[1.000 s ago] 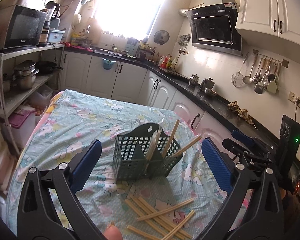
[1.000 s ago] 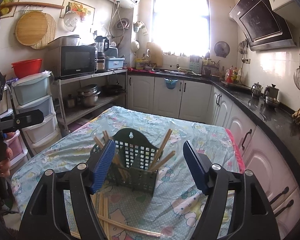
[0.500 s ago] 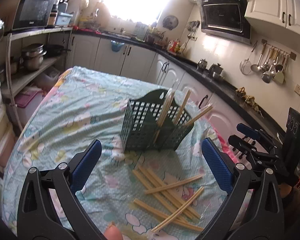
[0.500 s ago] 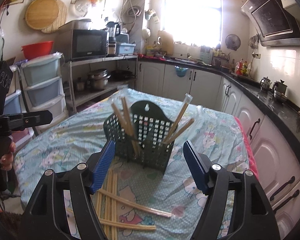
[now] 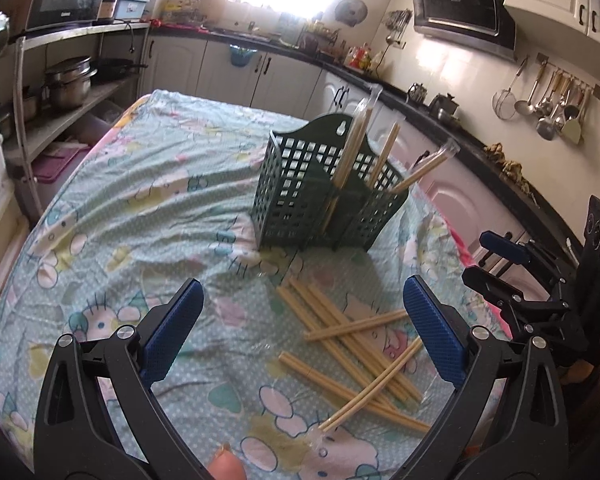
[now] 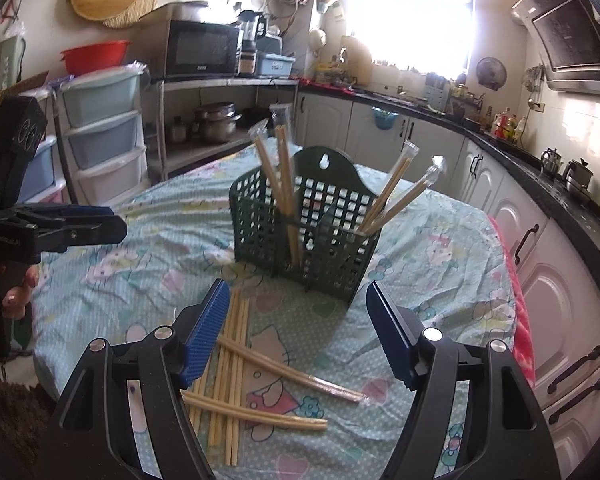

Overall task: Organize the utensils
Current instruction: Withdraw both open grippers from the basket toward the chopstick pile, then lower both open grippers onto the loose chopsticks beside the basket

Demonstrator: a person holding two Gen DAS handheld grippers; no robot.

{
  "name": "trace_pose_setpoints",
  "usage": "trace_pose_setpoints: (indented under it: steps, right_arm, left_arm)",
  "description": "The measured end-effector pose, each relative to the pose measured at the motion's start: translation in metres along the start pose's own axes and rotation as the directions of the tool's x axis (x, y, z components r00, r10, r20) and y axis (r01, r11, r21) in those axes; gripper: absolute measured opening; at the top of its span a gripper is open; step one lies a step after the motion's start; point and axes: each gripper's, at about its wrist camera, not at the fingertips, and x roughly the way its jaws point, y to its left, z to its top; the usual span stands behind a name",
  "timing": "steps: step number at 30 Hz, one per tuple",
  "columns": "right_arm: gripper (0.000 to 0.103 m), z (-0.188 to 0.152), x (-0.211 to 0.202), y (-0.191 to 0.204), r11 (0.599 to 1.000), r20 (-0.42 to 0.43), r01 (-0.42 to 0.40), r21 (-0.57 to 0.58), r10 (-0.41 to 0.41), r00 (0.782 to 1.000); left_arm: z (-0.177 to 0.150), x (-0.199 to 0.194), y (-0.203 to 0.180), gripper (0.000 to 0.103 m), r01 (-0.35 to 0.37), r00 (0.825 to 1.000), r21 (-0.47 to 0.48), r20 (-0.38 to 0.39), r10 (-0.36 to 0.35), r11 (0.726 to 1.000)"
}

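A dark green lattice utensil basket (image 5: 300, 200) (image 6: 328, 248) stands upright on the table, with a few plastic-wrapped chopsticks (image 5: 354, 140) (image 6: 284, 176) leaning out of its compartments. Several loose chopsticks (image 5: 340, 332) (image 6: 236, 360) lie crossed on the cloth in front of it. My left gripper (image 5: 302, 283) hangs open above the cloth, just left of the pile, with nothing between its blue pads. My right gripper (image 6: 297, 286) is open too, with the basket's foot beyond it and the pile under its left finger. Each gripper shows in the other's view, the right gripper (image 5: 486, 260) and the left gripper (image 6: 116, 220).
A light-blue cartoon-print tablecloth (image 5: 140, 208) covers the table. A black counter with white cabinets (image 6: 540, 240) runs along the right. Shelves with pots and a microwave (image 6: 204, 52) and plastic drawers (image 6: 104, 136) stand to the left. A person's hand (image 6: 16, 296) holds the left gripper.
Both grippers have sunk and tipped down toward the table. The basket sits higher in both views and more of the loose chopsticks show. Both stay open.
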Motion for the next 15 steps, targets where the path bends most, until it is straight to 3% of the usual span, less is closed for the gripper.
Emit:
trace_pose_setpoints:
  steps: [9, 15]
  right_arm:
    - [0.068, -0.019, 0.022, 0.018, 0.996, -0.094, -0.048, -0.068, 0.042, 0.995]
    - [0.062, -0.032, 0.038, 0.026, 0.993, -0.155, -0.079, -0.088, 0.065, 0.986]
  left_arm:
    - [-0.016, 0.015, 0.012, 0.092, 0.001, 0.996, -0.025, -0.084, -0.003, 1.0]
    - [-0.028, 0.028, 0.017, 0.074, 0.016, 0.988, -0.052, -0.153, -0.024, 0.998]
